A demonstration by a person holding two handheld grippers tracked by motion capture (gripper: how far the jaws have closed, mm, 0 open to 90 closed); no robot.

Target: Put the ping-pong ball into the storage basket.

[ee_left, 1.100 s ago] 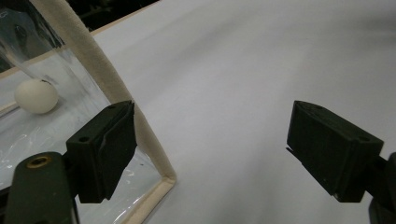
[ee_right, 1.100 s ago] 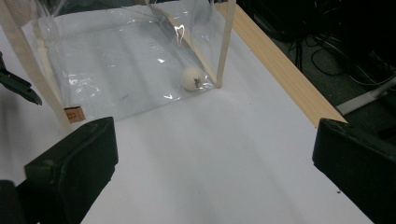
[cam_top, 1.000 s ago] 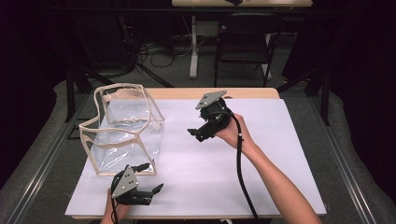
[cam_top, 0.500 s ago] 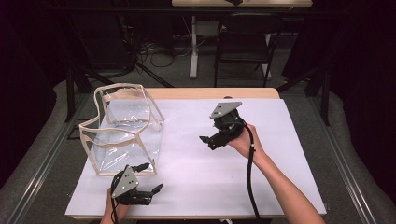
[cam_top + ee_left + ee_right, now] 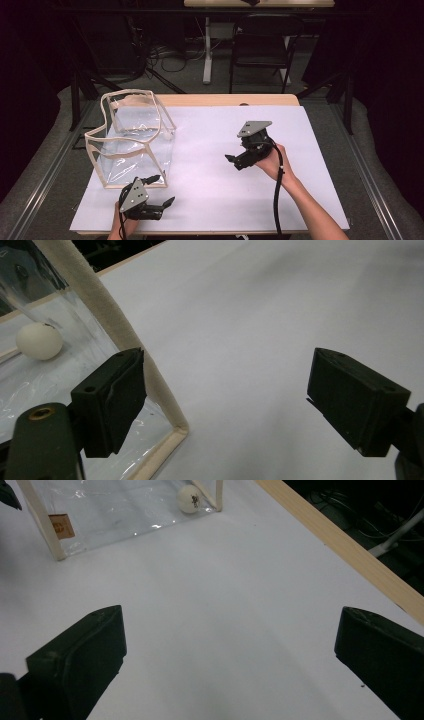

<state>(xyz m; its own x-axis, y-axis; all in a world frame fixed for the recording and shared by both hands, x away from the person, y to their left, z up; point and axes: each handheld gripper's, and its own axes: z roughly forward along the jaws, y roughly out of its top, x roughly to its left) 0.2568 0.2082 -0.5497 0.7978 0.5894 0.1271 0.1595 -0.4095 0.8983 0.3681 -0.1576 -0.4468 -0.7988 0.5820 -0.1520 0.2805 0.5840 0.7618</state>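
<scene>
- The right gripper [image 5: 234, 161] is held above the middle of the white table cover [image 5: 210, 150], and its jaws stand wide apart with nothing between them.
- In the right gripper view, there is only bare white cover between the two jaws; the wooden table edge [image 5: 345, 545] runs at the right.
- The left gripper [image 5: 167, 202] rests low at the near edge of the table, just beside the near corner of the clear bag [image 5: 132, 145]; its jaws are also apart and hold nothing.
- In the left gripper view, one jaw is close to the beige-trimmed corner of the bag [image 5: 165, 405]; whether it touches, I cannot tell.
- The clear bag stands open at the left side of the table, well apart from the right gripper.
- A small white ball [image 5: 189, 499] lies inside the bag, on its bottom near a far corner.
</scene>
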